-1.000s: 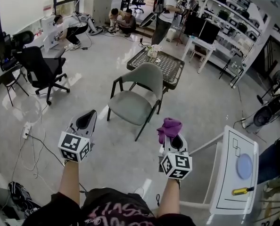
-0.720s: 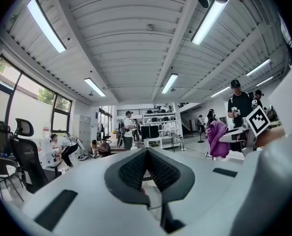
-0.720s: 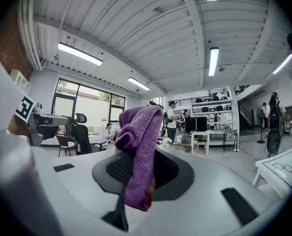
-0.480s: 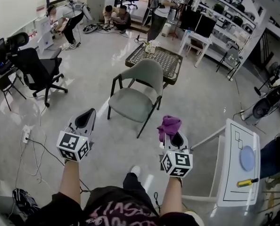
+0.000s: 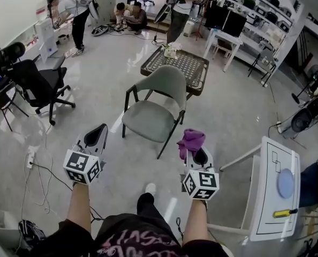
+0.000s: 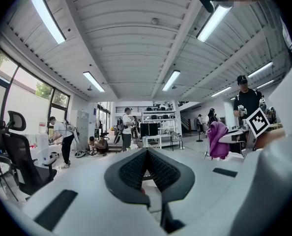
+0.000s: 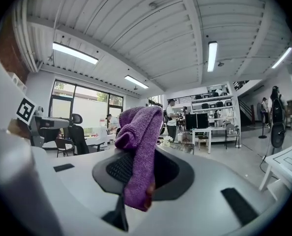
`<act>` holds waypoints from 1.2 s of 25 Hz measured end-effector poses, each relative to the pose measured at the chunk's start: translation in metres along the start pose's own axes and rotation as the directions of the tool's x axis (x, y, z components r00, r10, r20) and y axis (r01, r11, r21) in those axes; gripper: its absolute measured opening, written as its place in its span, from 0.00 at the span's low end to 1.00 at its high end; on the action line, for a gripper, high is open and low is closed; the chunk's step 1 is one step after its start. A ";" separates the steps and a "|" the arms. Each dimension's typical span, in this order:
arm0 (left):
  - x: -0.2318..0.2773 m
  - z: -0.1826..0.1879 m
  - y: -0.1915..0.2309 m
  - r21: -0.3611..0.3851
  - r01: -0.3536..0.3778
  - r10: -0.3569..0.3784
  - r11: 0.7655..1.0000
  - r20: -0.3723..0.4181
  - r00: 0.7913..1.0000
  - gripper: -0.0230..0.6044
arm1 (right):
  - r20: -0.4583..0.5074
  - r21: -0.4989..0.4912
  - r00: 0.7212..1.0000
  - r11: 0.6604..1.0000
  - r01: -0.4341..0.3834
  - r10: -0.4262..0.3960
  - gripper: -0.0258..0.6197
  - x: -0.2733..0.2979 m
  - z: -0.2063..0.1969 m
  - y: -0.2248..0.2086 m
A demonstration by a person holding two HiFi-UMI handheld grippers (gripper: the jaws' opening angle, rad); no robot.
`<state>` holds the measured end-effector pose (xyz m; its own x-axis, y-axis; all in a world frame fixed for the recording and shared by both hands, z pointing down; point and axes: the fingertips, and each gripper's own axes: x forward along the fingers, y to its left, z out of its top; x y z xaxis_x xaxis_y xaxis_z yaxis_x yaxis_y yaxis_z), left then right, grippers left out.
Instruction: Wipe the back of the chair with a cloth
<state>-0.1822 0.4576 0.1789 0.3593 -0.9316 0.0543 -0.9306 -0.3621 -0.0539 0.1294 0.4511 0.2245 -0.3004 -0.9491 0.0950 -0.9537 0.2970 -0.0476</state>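
step: approach to chair (image 5: 158, 103) | right claw (image 5: 198, 153) clamped on purple cloth (image 5: 191, 140), well short of chair | left claw (image 5: 98, 135) closed, empty | tip: reach backrest (image 5: 168, 83) rear face, press cloth flat

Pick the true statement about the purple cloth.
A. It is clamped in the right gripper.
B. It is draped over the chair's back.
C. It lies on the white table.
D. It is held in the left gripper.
A: the right gripper view shows the purple cloth pinched between the jaws of the right gripper, and the head view shows it well short of the chair.
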 end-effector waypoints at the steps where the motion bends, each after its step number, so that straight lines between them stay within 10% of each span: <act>1: 0.008 -0.002 0.003 0.001 -0.001 0.001 1.000 -0.005 1.000 0.05 | 0.000 0.005 1.000 1.000 0.001 -0.001 0.18 0.008 -0.001 -0.004; 30: 0.295 -0.021 0.045 0.068 -0.017 0.026 0.998 -0.139 0.990 0.05 | -0.059 0.010 0.998 1.000 -0.016 0.017 0.18 0.263 -0.001 -0.162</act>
<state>-0.1197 0.1674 0.2134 0.3219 -0.9274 0.1907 -0.9295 -0.3478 -0.1224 0.2049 0.1532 0.2585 -0.3168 -0.9361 0.1531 -0.9485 0.3114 -0.0587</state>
